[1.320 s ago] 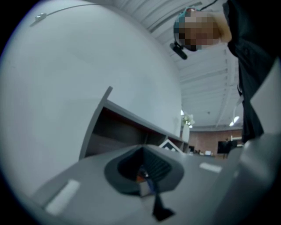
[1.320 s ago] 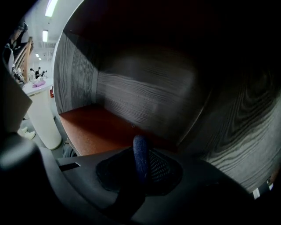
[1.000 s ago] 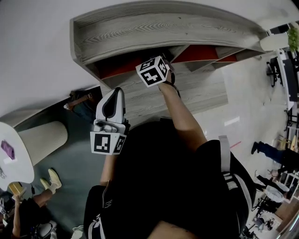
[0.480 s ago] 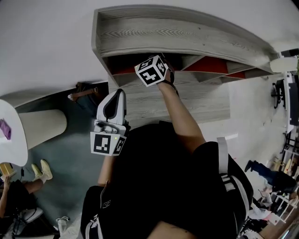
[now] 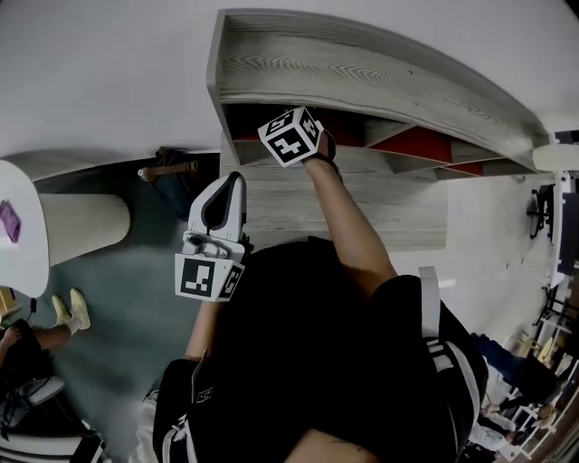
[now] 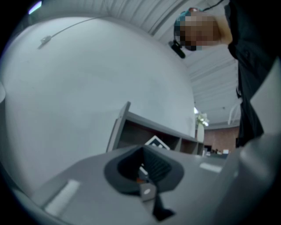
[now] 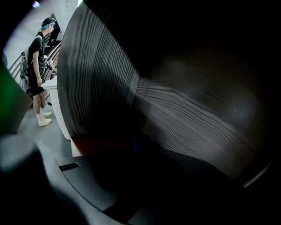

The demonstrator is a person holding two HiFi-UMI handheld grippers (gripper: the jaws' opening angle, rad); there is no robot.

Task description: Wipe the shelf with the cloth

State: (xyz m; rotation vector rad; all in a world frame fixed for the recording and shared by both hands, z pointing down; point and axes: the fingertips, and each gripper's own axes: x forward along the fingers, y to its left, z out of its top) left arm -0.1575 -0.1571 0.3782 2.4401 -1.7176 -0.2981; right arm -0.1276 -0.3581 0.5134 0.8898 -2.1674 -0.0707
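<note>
Grey wood-grain shelf [image 5: 362, 72] with red back panels, at 12 to 2 o'clock against the white wall [image 5: 99, 72]; we cannot make out the cloth. Grey-green floor [image 5: 136, 307] at 8 o'clock. The right gripper [image 5: 291, 137], arm outstretched, reaches into the upper left bay, jaws lost in shadow. The left gripper [image 5: 228, 185] points upward beside the torso, jaws together, empty.

- A shared indoor workspace, more an open office or lab hall than a home.
- A plain white wall [image 5: 99, 81] at 11 o'clock carries a long grey wood-grain shelf [image 5: 362, 72] with red back panels, from 12 to 2 o'clock.
- Smooth grey-green floor [image 5: 136, 298] at 8 o'clock.
- A round white table [image 5: 27, 262] at 9 o'clock, with a seated person [image 5: 18, 362] just below it.
- Dark stands of equipment [image 5: 565, 217] at 3 o'clock.
- The left gripper view shows a slatted ceiling [image 6: 131, 13] and a plant [image 6: 201, 119] past the shelf's far end.
- The right gripper view shows a bystander [image 7: 35, 74] standing at 10 o'clock.
</note>
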